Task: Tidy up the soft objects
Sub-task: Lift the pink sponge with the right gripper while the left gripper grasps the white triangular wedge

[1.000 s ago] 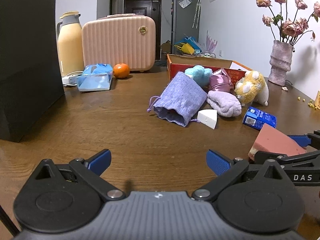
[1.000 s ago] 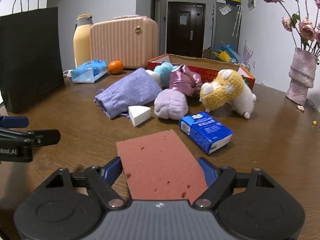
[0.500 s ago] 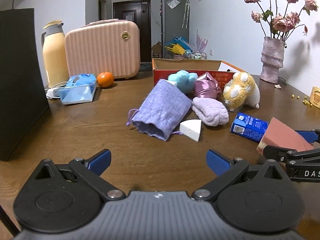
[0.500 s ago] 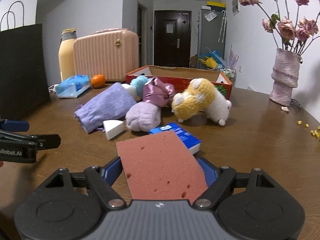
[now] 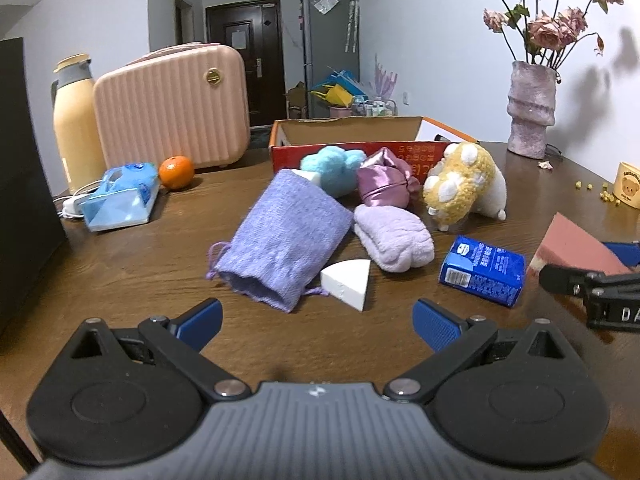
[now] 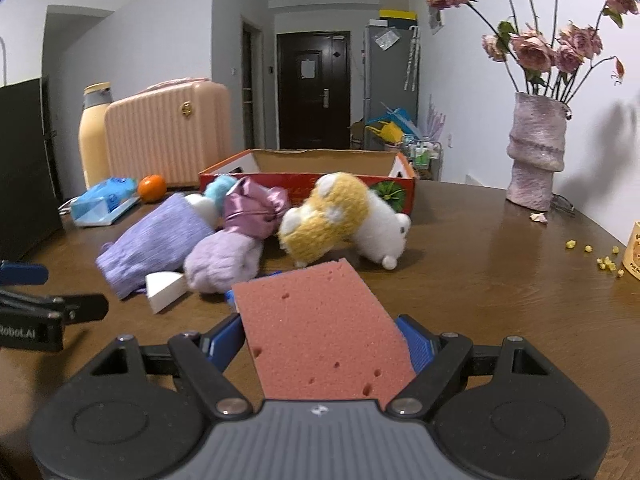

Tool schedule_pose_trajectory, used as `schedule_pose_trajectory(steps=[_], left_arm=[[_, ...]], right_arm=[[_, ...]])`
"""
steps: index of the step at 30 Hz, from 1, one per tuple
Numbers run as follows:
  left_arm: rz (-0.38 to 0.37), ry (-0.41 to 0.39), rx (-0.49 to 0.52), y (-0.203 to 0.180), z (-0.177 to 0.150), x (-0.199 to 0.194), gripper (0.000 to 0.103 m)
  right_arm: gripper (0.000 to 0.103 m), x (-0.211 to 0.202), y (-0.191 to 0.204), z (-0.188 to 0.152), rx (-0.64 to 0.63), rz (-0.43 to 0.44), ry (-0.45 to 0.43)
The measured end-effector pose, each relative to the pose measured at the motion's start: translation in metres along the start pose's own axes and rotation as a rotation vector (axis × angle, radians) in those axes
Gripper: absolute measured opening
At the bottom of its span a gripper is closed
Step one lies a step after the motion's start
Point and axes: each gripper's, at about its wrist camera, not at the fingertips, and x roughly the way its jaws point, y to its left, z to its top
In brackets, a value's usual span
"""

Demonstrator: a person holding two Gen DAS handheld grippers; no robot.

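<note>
Sponge (image 6: 320,324) sits clamped between the right gripper (image 6: 322,344) pads, long axis pointing up-frame toward the red box (image 6: 308,178) beyond the plush pile, while the left gripper (image 5: 318,320) (nearer the purple pouch (image 5: 280,236)) gapes wide, empty.

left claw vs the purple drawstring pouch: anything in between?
Nothing. In the left wrist view only bare table lies between the open left claw and the purple drawstring pouch. The white foam wedge sits just right of that path.
</note>
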Motion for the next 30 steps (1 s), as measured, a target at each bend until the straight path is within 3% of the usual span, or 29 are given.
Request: schedule_pose_trajectory(steps=[13, 16, 20, 30], left_arm=[[-0.035, -0.001, 0.012, -0.008, 0.016, 0.046, 0.103], [-0.065, 0.022, 0.008, -0.007, 0.019, 0.056, 0.096], [-0.091, 0.052, 0.013, -0.008, 0.021, 0.067, 0.077], [-0.105, 0.143, -0.006, -0.002, 0.021, 0.094, 0.056]], right_arm=[[0.082, 0.024, -0.029, 0.008, 0.098, -0.040, -0.066], [0.082, 0.023, -0.032, 0.007, 0.114, -0.042, -0.079], [0.082, 0.023, -0.032, 0.006, 0.117, -0.048, -0.089], [0.082, 0.024, -0.030, 0.005, 0.106, -0.062, -0.083]])
